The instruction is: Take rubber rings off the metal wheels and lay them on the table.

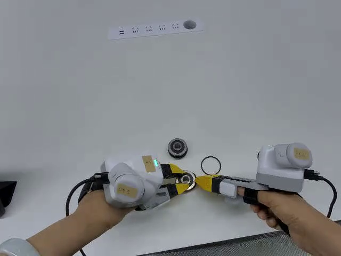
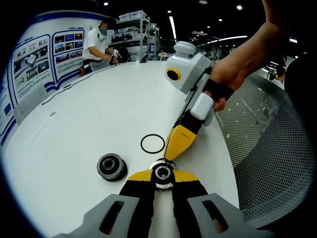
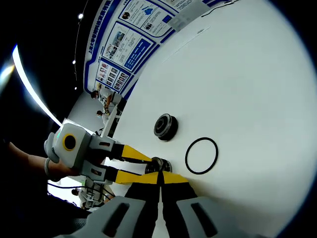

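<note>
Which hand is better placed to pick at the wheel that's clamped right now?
Right, I'd say. The left tool is clamped on the wheel, so it is busy holding; the right tool has its shut tips at the wheel's edge.

it looked like a lab hall: poster boards [image 2: 49, 54] and storage shelves [image 2: 136, 27] stood beyond the white tabletop [image 2: 99, 109], strip lights [image 2: 172, 26] above it.

My left gripper [image 1: 183, 180] and right gripper [image 1: 201, 182] are pale grey housings with yellow-tipped black jaws and small tan labels [image 1: 148, 163]. Black cables [image 1: 72, 194] trail from both; a green light [image 1: 155, 162] glows on the left one.
</note>
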The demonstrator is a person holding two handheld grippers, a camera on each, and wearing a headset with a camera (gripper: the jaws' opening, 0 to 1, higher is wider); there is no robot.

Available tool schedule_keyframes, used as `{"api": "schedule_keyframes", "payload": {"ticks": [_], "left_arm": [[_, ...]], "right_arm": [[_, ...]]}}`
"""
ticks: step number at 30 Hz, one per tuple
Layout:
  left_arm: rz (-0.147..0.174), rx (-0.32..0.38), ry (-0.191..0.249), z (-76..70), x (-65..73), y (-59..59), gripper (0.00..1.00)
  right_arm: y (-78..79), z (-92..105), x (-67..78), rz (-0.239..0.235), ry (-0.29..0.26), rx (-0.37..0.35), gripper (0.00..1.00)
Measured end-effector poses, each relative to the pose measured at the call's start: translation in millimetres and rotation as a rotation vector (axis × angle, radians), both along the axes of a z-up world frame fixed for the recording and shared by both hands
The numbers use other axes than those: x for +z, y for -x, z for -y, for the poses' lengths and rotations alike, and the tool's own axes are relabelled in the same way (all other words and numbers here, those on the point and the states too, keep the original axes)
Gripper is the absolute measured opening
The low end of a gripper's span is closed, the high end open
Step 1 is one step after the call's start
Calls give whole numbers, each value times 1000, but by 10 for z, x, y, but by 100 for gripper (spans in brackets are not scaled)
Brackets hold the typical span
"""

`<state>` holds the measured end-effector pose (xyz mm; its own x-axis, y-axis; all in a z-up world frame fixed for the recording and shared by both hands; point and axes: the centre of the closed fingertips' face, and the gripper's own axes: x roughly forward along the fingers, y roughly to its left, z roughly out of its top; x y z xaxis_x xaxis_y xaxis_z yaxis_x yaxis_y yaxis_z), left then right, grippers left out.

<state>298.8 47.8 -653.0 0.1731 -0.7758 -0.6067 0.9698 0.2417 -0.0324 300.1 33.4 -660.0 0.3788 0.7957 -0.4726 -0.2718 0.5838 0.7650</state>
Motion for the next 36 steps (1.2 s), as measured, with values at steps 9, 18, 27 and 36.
{"api": "schedule_keyframes", "payload": {"ticks": [9, 18, 27, 36], "left_arm": [[1, 0, -6, -3, 1, -1, 13], [3, 0, -8, -3, 1, -2, 13], [4, -1, -8, -4, -2, -2, 13], [15, -16, -9, 4, 1, 2, 13]], "right_arm": [[2, -61, 55, 20, -2, 8, 2], [-9, -212, 227, 42, -79, 24, 2], [-38, -146, 146, 32, -30, 10, 2], [-30, -73, 80, 14, -4, 0, 2]]}}
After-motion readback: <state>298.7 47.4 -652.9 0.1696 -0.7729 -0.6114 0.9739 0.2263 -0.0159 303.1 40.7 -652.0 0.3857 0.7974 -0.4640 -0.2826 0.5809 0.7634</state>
